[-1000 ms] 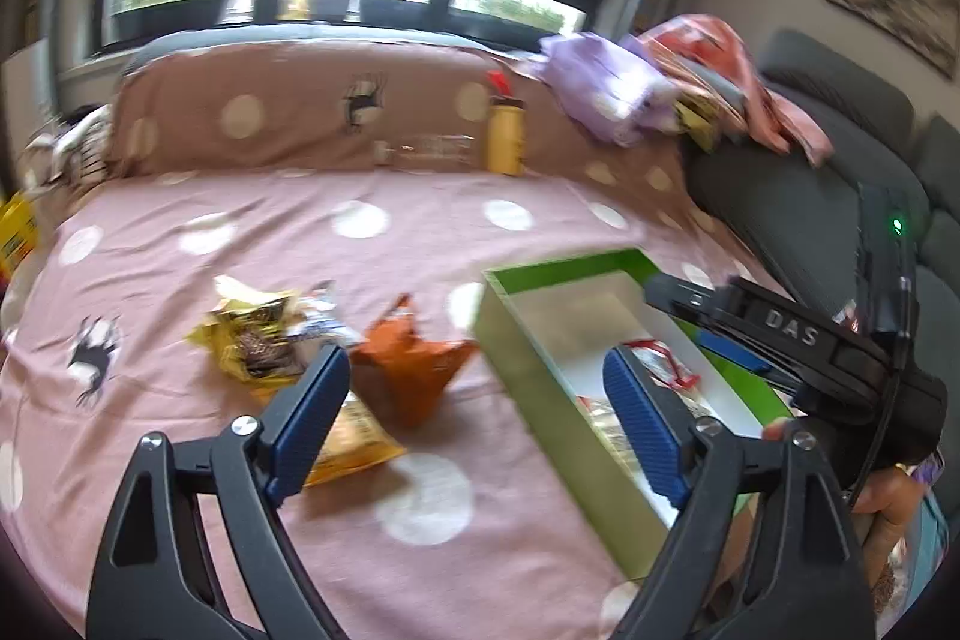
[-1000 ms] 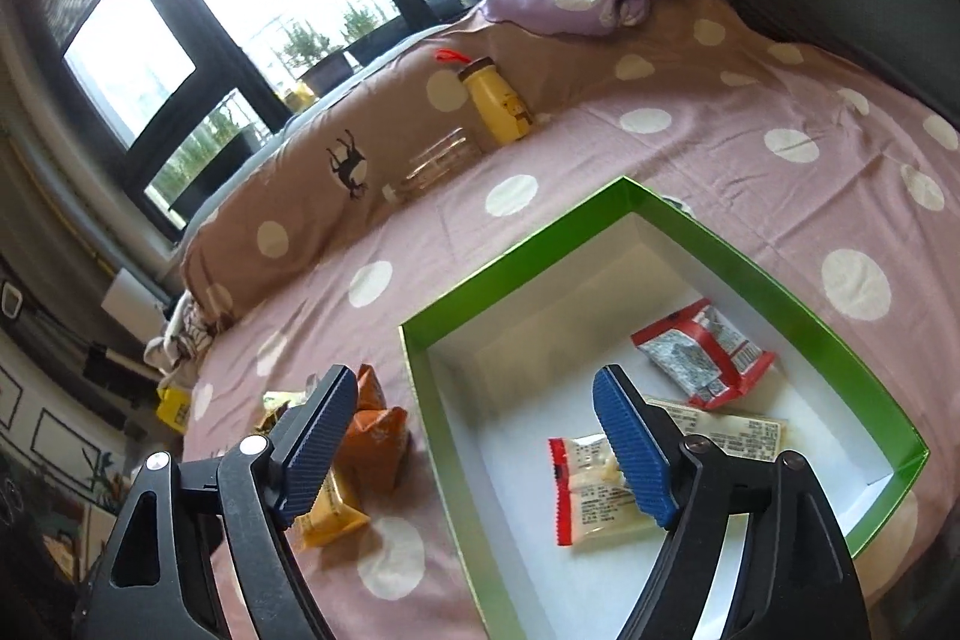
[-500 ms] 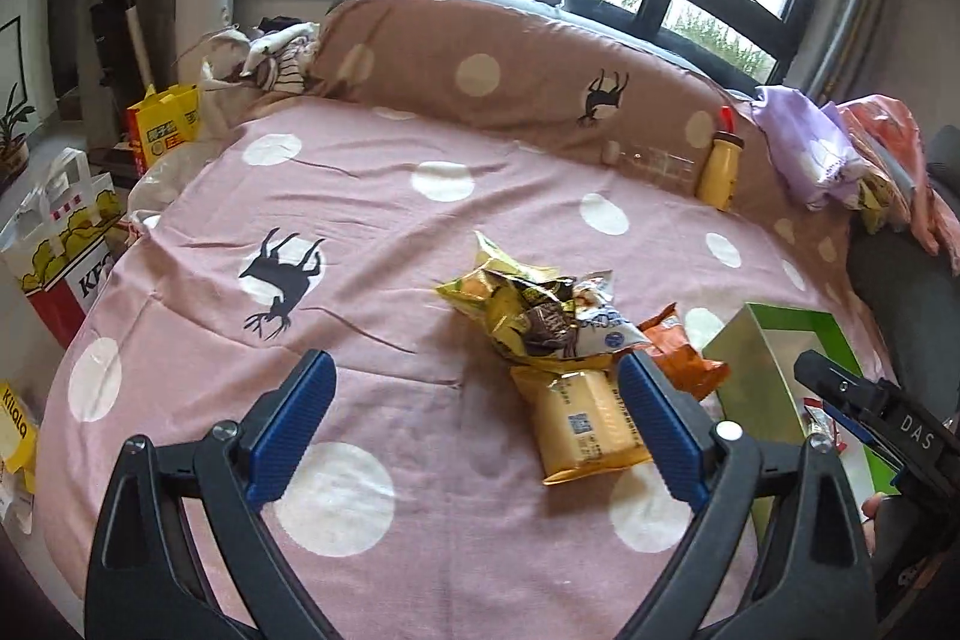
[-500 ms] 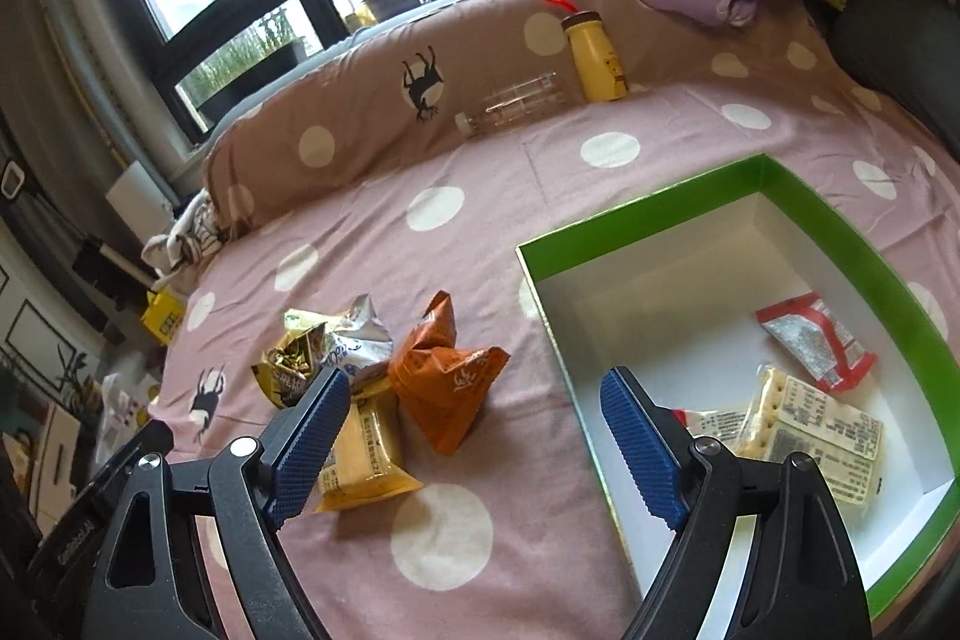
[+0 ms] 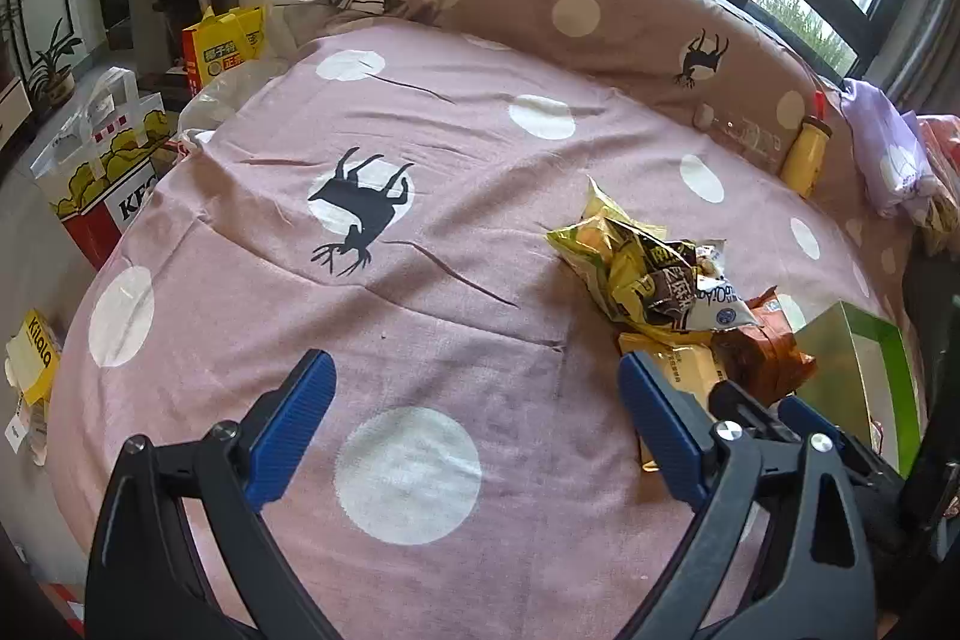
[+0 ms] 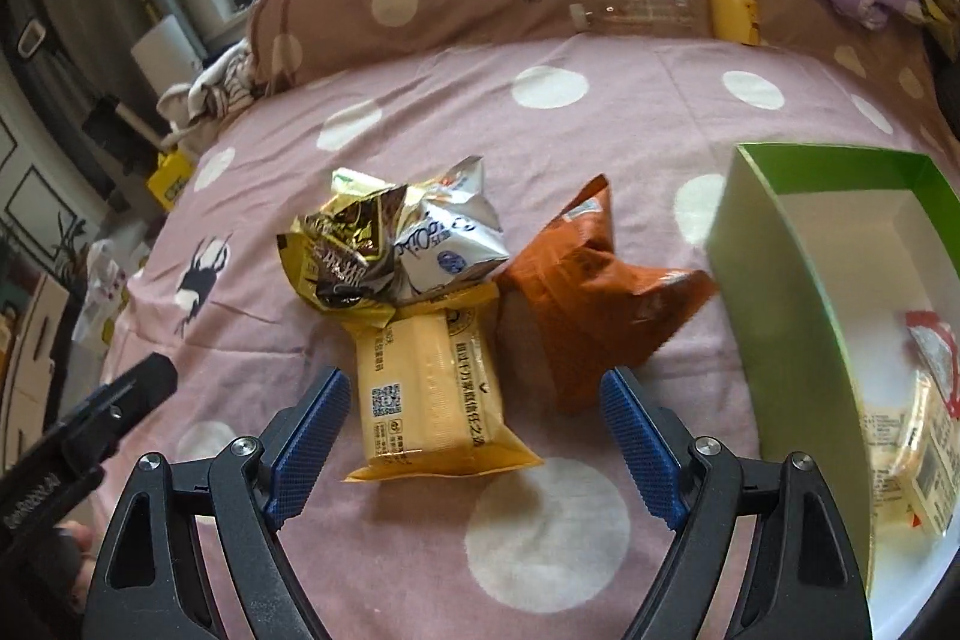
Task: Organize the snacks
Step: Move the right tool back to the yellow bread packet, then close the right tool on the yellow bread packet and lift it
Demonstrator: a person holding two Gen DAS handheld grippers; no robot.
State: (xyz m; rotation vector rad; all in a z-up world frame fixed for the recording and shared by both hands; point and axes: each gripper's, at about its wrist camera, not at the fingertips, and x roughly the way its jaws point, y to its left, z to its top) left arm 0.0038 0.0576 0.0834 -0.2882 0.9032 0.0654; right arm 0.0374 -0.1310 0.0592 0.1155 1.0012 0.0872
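Four snack packs lie bunched on the bed [image 6: 600,112]: a yellow pack [image 6: 429,391], an orange bag [image 6: 591,289], a gold bag [image 6: 339,244] and a silver-white bag [image 6: 447,235]. One green box [image 6: 780,280] stands just right of them, with at least two packets inside; its far end is cut off, so the count is unsure.

The right wrist view alone looks into the box and shows the yellow pack whole. The left wrist view alone shows the floor bags [image 5: 102,172] beside the bed.

The yellow pack lies flat, long axis running from the camera toward the pile, its far end tucked under the gold bag.

The right tool [image 6: 474,442] hangs wide open and empty, the yellow pack's near end between its fingers, untouched. The left tool [image 5: 474,430] is also wide open, empty, over bare sheet left of the pile.
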